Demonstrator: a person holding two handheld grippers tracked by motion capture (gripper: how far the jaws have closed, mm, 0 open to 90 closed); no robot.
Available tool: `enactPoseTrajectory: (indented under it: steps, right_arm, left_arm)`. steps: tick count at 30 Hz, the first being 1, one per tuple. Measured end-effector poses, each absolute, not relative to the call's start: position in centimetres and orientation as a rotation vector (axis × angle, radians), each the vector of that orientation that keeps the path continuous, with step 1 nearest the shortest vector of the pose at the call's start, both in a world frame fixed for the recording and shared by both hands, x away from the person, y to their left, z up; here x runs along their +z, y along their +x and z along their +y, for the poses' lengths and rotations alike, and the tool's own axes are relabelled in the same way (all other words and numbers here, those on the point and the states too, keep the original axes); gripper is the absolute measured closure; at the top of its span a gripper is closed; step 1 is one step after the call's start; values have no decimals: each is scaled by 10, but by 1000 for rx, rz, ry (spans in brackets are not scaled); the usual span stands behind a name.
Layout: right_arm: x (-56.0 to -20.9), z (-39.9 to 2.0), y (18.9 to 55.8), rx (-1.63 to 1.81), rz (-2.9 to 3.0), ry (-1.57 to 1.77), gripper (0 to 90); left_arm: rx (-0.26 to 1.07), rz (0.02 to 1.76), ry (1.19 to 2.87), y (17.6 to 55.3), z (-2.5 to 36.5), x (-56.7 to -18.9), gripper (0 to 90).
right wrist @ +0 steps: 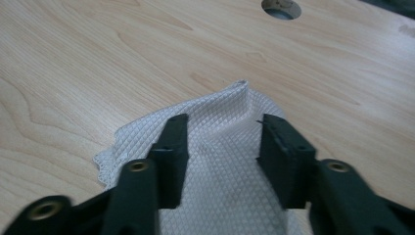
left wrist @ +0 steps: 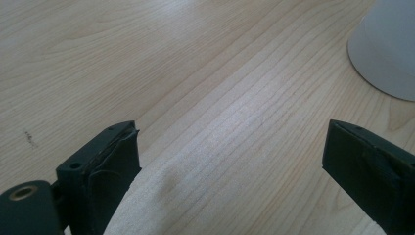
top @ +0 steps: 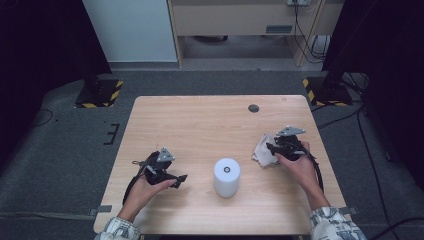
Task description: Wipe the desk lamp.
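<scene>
A white cloth (top: 260, 153) with a fine diamond weave lies crumpled on the right side of the wooden table (top: 200, 125). My right gripper (top: 270, 148) is down on it. In the right gripper view the right gripper (right wrist: 220, 142) has its jaws partly apart, with a raised fold of the cloth (right wrist: 222, 110) between them; the pads do not visibly press it. My left gripper (top: 179, 181) hovers low at the front left. Its jaws stand wide open in the left gripper view (left wrist: 230, 161) with bare wood between them.
A white upright cylinder (top: 226, 177) stands at the front centre between the two hands, and it is seen close by the left gripper (left wrist: 386, 49). A round cable hole (top: 254, 108) sits near the table's far edge, beyond the cloth (right wrist: 281, 7).
</scene>
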State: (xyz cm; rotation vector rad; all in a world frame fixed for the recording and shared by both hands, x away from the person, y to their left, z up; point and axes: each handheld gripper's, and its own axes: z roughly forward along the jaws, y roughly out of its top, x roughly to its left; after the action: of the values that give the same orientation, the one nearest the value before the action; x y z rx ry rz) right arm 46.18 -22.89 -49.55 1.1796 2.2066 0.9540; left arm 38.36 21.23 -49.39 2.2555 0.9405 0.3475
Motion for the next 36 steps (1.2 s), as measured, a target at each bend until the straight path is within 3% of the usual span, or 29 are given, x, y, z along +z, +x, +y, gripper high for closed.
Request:
enactPoseTrajectory:
  steps: [3,6,17,29,36]
  right_arm:
    - [-503,-225,464,935,2252,1209,344]
    - [-512,-220,466,898,2285,1233,284]
    - [-527,-223,466,880,2319,1278,280]
    - [-525,-240,464,952,2298,1283,755]
    - [-514,-244,458,1040,2306,1249,772]
  left_arm:
    - [348,938,2263,383,212,-494,63]
    - [352,939,2259,383,211,-494,63]
    - [345,920,2271,382,210,-494,64]
    - [334,848,2268,377,195,-493,53]
    - [336,780,2267,374,188,-491,50]
